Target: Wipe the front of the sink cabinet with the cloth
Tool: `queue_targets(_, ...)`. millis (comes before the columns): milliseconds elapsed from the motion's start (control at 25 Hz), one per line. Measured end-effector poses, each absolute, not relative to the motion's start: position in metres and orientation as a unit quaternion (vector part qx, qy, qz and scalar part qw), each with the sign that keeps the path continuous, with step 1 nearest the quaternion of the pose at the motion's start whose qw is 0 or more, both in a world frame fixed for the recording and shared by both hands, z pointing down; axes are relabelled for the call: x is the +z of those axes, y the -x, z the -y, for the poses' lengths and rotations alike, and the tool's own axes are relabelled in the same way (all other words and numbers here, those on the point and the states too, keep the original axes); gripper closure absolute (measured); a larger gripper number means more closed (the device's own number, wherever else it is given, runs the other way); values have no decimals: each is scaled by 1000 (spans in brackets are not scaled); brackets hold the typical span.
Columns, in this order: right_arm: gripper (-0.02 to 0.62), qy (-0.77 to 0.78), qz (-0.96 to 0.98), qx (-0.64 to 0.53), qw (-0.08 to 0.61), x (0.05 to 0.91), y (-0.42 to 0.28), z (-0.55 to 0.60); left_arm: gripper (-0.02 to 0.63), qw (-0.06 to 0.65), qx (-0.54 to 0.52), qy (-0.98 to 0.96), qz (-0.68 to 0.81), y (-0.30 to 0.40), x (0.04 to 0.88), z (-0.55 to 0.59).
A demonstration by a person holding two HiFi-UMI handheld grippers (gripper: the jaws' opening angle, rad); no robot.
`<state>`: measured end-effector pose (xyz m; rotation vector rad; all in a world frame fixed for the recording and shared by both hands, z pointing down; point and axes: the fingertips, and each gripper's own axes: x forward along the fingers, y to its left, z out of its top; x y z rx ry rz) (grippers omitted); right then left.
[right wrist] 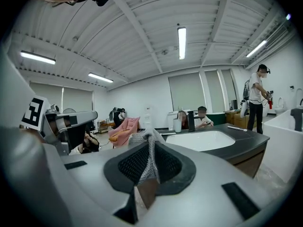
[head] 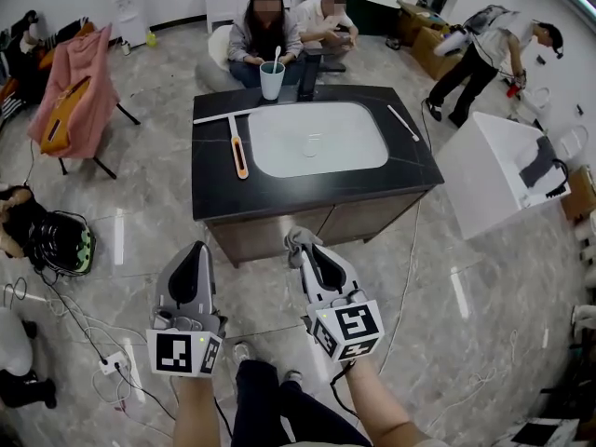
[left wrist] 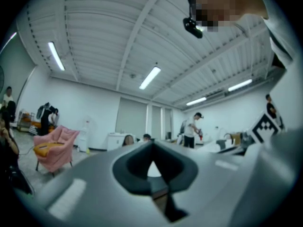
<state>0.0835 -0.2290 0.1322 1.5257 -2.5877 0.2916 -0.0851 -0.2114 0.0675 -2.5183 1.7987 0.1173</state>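
Nearest, below the sink cabinet [head: 279, 233] in the head view, the person's forearms and dark trouser legs [head: 265, 403] are cut off by the lower edge. The left gripper [head: 197, 251] is held out in front of the cabinet's left half and clear of it. In its own view its jaws meet at the tips with nothing between them. A small pale shape shows through the gap beneath, too blurred to name, and the gripper's body hides most of the cabinet.

The right gripper [head: 307, 250] points at the middle of the cabinet's brown front, jaws clamped on the grey cloth [head: 299, 238]. Only a tuft of it stands clear above the pads [right wrist: 128, 167]; the rest is pinched out of sight. Whether the cloth touches the front cannot be told. From above, the front shows only as a narrow strip under the black countertop [head: 214, 170].

On that top, left of the white basin [head: 317, 138], lies an orange-handled tool [head: 238, 147]. A white cup [head: 272, 80] stands at the back edge beside a dark faucet [head: 308, 71].

Behind the cabinet two seated people [head: 293, 28] lean toward it. Far left of it a pink garment [head: 73, 101] drapes a chair. To its right stands a white unit [head: 489, 170], with a bending person [head: 489, 49] beyond.
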Motion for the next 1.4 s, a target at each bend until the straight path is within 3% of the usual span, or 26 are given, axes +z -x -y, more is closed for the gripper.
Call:
queue_targets(800,560,-483,867,79,91,303,-10,284,603,15,40,798,-602,141,233,251)
queue_targets(1400,563,-466,882,41,55,407,24,316,602,47,57,791,-607,123,363,262)
